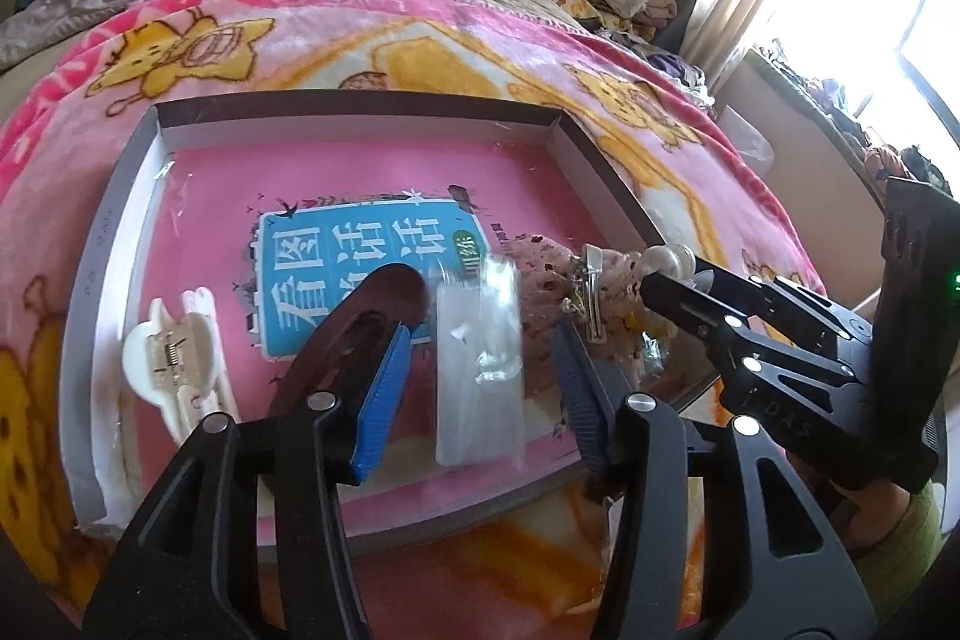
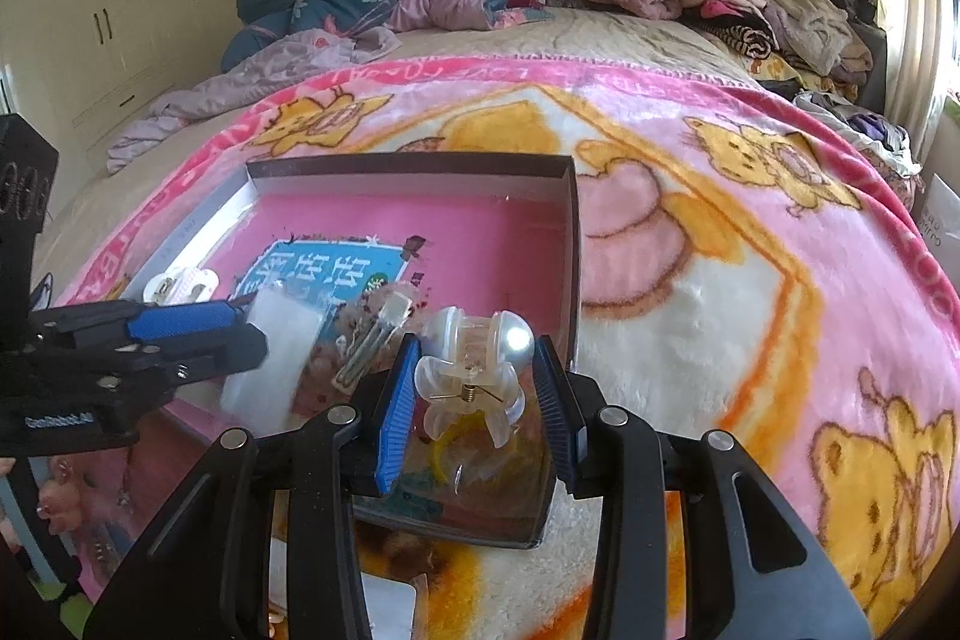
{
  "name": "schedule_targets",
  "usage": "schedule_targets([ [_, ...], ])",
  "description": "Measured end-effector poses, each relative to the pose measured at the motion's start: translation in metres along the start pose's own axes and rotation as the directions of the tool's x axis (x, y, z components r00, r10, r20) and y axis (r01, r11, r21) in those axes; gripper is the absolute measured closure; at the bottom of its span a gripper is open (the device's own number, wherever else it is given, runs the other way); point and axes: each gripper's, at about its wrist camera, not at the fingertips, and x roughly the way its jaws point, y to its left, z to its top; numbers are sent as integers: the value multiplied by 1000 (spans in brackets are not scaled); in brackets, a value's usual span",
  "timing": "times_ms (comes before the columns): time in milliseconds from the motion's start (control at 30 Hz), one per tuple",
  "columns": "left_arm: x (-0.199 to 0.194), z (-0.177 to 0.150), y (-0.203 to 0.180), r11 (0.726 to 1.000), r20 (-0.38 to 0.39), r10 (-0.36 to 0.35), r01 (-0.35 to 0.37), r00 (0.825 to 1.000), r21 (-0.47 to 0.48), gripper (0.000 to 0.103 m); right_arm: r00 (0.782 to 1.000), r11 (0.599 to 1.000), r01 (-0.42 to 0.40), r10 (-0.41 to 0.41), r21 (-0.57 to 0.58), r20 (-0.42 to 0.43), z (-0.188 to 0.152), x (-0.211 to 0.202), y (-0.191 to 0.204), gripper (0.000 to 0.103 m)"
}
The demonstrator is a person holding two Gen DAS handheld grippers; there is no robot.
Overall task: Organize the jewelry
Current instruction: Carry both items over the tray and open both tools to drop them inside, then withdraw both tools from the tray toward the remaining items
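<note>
A shallow cardboard box (image 1: 360, 112) lies on the pink cartoon blanket (image 2: 750, 232) of the bed. At the box's left wall rests a white hair claw clip (image 1: 174, 352). Right of it, the left claw (image 1: 474, 358) stands spread around a clear plastic packet (image 1: 477, 364), pads apart from it. A metal barrette (image 2: 372, 340) lies further right. At the box's right end, the right claw (image 2: 480, 394) pinches a pearl-tipped translucent hair clip (image 2: 474, 370).

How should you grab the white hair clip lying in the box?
Probably pinch the white claw clip across its middle, by the spring hinge, coming from above. It lies flat near the box's left wall, with its toothed ends pointing away.
</note>
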Motion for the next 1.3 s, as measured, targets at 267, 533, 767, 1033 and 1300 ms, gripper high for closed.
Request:
schedule_targets([
  [267,-15,-7,10,999,3,10,-10,1000,-32,62,1000,1000,-27,27,7,-16,-5,0,5,64],
  [533,-35,-14,18,997,28,33,-31,999,-72,58,1000,1000,-20,20,0,-4,-12,-14,10,54],
  [767,-59,-21,26,994,55,54,-49,997,-99,53,1000,1000,-16,16,9,22,-18,-35,11,42],
  [1033,-84,-31,34,990,74,70,-60,995,-127,43,998,1000,-12,12,5,60,-20,-60,17,30],
  [1300,-104,-45,35,987,89,88,-75,992,-139,24,996,1000,-1,2,-4,88,-24,-81,25,21],
])
